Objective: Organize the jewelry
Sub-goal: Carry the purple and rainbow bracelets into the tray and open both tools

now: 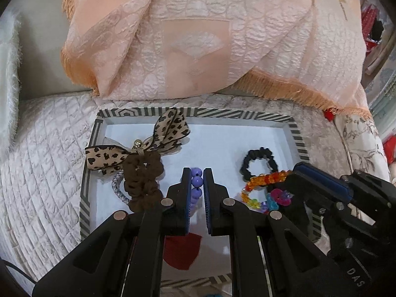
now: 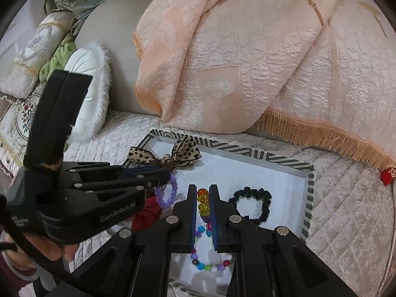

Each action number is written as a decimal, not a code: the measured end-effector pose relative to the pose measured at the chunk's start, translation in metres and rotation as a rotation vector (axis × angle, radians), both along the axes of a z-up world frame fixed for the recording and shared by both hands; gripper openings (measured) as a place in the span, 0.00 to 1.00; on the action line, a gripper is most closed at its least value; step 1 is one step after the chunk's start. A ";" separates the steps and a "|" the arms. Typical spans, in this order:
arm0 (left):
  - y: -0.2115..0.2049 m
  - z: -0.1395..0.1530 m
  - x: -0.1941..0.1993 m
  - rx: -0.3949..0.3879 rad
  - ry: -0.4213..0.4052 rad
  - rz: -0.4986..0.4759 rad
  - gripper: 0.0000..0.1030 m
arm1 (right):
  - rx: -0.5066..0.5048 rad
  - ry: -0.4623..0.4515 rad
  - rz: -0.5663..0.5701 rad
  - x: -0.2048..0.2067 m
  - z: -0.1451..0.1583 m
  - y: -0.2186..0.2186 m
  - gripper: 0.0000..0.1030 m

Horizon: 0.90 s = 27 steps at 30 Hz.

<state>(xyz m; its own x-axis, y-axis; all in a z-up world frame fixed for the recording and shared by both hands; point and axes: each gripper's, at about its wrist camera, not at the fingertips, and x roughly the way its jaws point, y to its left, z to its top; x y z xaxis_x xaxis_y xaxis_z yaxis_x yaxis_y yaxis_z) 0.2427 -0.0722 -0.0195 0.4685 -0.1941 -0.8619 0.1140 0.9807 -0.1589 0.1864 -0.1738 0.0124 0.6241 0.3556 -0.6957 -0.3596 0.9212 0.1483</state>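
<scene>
A white tray with a striped rim [image 1: 222, 113] [image 2: 247, 152] lies on a quilted seat. My left gripper [image 1: 197, 173] [image 2: 168, 173] is shut on a purple bead bracelet [image 1: 197, 180] [image 2: 170, 195] over the tray's middle. My right gripper [image 2: 203, 190] [image 1: 295, 170] is shut on an orange and rainbow bead bracelet [image 2: 203, 198] [image 1: 267, 179] just right of it. A string of mixed coloured beads [image 2: 210, 266] shows below the right fingers; I cannot tell whether it belongs to that bracelet. In the tray lie a leopard bow [image 1: 170, 128], a brown scrunchie [image 1: 143, 180] and a black scrunchie [image 1: 258, 163] [image 2: 250, 205].
A grey-white hair tie [image 1: 118, 188] pokes out beside the brown scrunchie, and a red fabric piece [image 1: 182, 252] [image 2: 146, 215] lies at the tray's near side. A peach fringed throw [image 1: 198, 37] drapes the backrest behind. Cushions [image 2: 86, 94] stack at the left.
</scene>
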 end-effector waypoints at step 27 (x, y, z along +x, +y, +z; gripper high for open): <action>0.023 -0.040 0.001 0.086 0.039 0.072 0.25 | -0.011 0.132 -0.154 0.077 -0.072 -0.003 0.26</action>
